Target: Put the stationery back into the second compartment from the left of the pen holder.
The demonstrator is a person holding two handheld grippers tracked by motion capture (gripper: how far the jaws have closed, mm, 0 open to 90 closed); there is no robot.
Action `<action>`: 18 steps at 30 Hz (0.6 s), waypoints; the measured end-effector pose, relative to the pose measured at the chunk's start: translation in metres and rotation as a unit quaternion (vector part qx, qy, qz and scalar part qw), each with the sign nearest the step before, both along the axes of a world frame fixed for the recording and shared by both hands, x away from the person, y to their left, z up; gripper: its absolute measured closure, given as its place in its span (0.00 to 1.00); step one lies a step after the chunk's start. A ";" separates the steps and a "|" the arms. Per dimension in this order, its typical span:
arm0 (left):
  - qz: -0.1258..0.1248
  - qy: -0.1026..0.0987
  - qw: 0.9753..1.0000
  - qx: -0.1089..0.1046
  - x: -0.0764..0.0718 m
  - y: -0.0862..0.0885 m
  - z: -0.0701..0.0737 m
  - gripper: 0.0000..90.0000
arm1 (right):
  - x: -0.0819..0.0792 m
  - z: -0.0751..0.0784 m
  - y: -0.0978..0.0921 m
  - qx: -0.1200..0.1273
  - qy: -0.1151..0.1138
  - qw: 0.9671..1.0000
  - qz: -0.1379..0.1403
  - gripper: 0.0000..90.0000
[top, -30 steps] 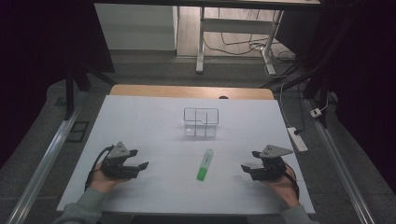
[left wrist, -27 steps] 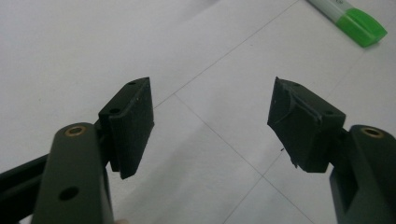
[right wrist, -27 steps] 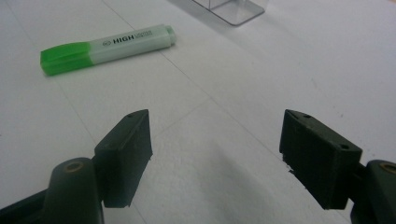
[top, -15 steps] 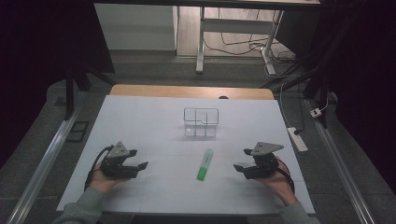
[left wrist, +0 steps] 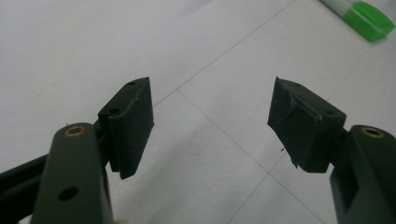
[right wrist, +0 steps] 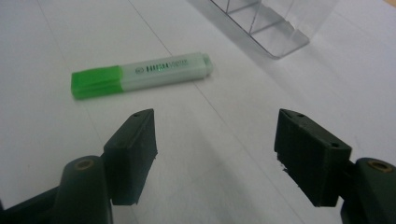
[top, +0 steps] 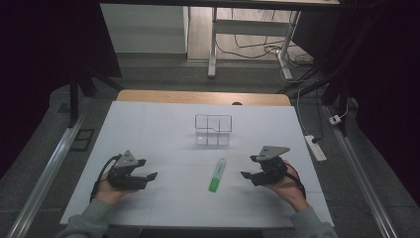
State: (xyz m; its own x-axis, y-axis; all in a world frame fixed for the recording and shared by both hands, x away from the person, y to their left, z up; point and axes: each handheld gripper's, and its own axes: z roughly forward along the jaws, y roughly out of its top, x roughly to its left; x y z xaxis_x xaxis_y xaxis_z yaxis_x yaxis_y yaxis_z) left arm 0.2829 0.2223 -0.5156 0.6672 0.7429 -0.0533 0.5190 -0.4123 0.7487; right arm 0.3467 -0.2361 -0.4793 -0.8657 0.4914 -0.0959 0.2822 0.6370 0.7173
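Observation:
A green-capped highlighter [top: 217, 175] lies flat on the white table cover, its cap toward the near edge; it also shows in the right gripper view [right wrist: 140, 73] and its cap at the top right of the left gripper view [left wrist: 365, 13]. Behind it stands a clear plastic compartment organizer [top: 213, 130], whose corner [right wrist: 275, 28] shows in the right gripper view. My right gripper [top: 251, 166] is open a little to the right of the highlighter, nothing between its jaws [right wrist: 215, 149]. At the left, my left gripper [top: 146, 168] is open and empty [left wrist: 212, 116].
The white cover [top: 148, 124] spans most of the table, with a wooden strip [top: 198, 97] at the far edge. A power strip [top: 316, 148] lies off the right side. Metal rails [top: 44, 173] run along the floor at the left.
The right gripper has moved left and a little forward, closer to the highlighter. The left gripper has stayed in place. The highlighter and organizer have not moved.

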 end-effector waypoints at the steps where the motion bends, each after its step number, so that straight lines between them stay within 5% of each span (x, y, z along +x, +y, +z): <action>1: -0.001 0.000 1.000 0.000 0.000 0.000 0.000 0.34 | 0.002 0.001 0.003 -0.001 0.001 1.000 0.002 0.34; 6: -0.002 0.001 1.000 0.001 0.000 0.000 -0.001 0.34 | 0.009 0.004 0.021 -0.021 0.010 1.000 0.016 0.42; 9: -0.003 0.001 1.000 0.002 0.001 0.000 -0.001 0.34 | 0.016 0.004 0.031 -0.040 0.019 0.999 0.032 0.55; 18: -0.007 0.002 1.000 0.005 0.001 -0.001 -0.001 0.34 | 0.041 0.004 0.055 -0.068 0.042 0.997 0.024 0.93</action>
State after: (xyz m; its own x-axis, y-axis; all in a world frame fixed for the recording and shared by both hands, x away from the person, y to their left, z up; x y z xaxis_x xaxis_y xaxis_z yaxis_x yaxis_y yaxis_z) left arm 0.2839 0.2215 -0.5169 0.6770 0.7344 -0.0480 0.5157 -0.4269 0.7428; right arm 0.3880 -0.1813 -0.4750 -0.8955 0.4367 -0.0855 0.3039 0.7405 0.5994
